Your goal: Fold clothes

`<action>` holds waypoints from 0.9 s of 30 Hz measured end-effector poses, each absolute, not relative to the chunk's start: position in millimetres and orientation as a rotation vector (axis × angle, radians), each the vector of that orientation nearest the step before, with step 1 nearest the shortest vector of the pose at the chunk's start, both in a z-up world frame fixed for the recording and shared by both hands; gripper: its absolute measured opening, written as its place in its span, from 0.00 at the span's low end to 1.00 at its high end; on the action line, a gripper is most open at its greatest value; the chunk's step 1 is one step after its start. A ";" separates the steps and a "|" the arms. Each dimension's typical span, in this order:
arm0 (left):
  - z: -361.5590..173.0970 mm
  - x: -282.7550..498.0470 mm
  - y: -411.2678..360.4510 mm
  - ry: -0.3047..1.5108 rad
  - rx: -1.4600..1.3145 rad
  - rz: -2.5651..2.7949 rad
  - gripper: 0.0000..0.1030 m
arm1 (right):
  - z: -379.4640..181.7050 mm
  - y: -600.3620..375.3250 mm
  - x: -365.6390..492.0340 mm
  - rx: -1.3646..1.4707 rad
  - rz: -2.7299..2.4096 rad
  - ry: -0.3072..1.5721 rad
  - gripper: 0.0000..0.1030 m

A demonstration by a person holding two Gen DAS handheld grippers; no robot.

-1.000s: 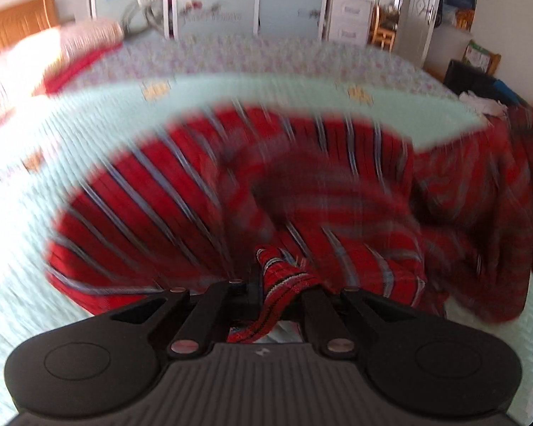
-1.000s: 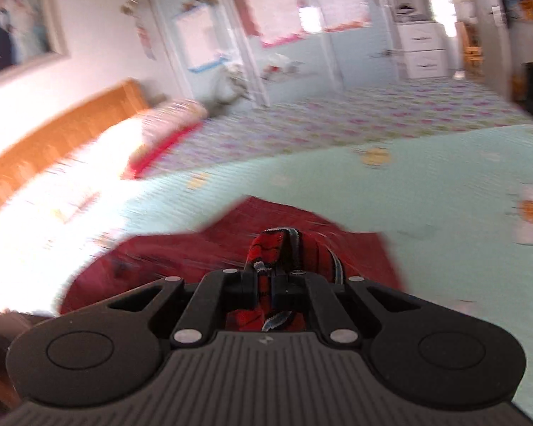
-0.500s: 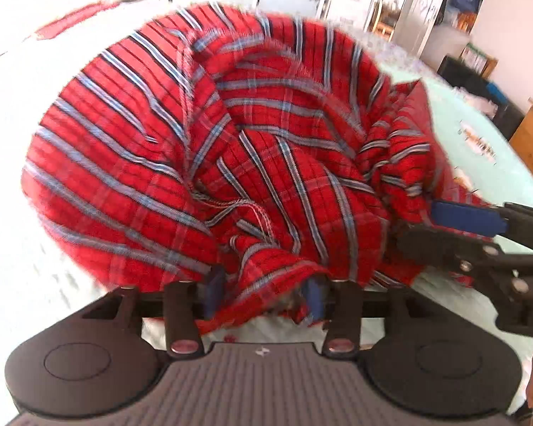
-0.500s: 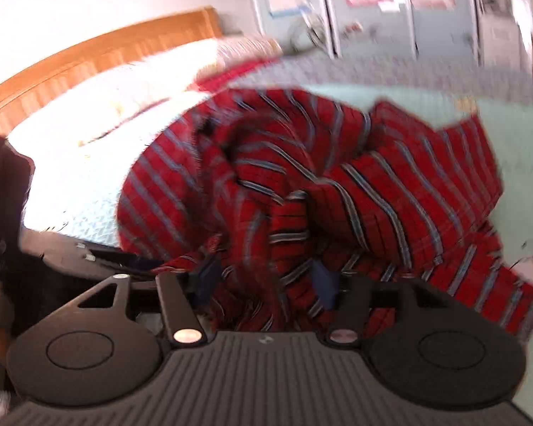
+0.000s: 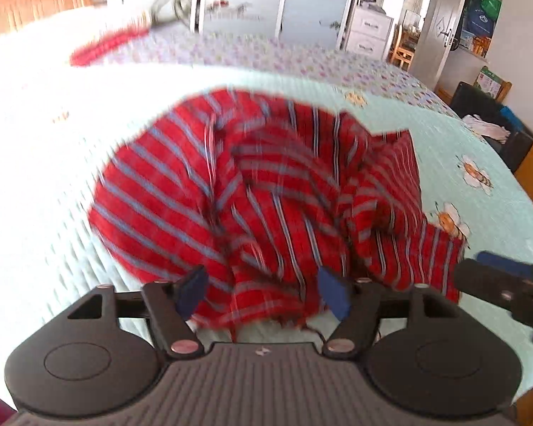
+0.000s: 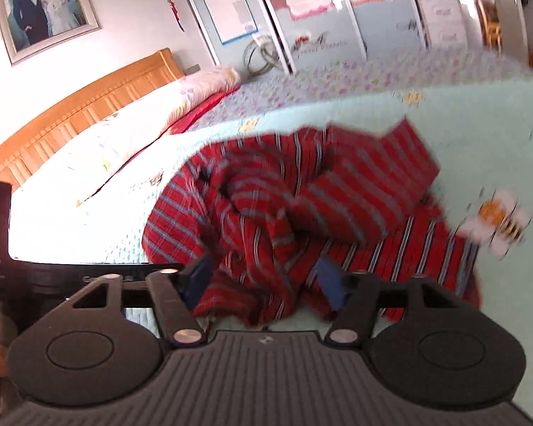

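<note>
both claws, left gripper [image 5: 263, 294] and right gripper [image 6: 264, 282], just released the crumpled red striped woven shirt [image 5: 266, 195] mid-frame; i'd spread it flat before regrabbing corners.

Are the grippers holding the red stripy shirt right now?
No. Both the left gripper and right gripper have just been opening, and the shirt lies loose on the bed, its near edge between the jaws but not pinched.
</note>
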State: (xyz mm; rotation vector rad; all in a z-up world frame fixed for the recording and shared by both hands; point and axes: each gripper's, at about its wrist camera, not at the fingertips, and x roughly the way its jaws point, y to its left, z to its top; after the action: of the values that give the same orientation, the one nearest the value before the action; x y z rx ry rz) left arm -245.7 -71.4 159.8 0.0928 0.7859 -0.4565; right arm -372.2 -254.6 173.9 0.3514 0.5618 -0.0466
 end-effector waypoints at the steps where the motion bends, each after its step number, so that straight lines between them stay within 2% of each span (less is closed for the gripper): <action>1: 163.7 -246.2 -73.5 0.779 0.102 -0.448 0.71 | 181.8 -251.7 -371.4 0.325 -0.061 0.564 0.75; 6: 174.7 -248.4 -83.3 0.794 0.170 -0.377 0.72 | 202.1 -248.6 -365.3 0.291 -0.138 0.667 0.76; 14: 181.3 -254.7 -89.2 0.809 0.218 -0.332 0.72 | 199.3 -252.4 -359.4 0.276 -0.215 0.778 0.78; 27: 175.8 -257.1 -101.1 0.833 0.276 -0.308 0.72 | 189.1 -247.6 -353.6 0.272 -0.218 0.822 0.78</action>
State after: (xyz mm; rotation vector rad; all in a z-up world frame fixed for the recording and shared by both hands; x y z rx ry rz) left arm -257.1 -101.1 175.8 0.2758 0.8334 -0.3083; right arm -353.6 -247.6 189.1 0.2720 0.8220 -0.2179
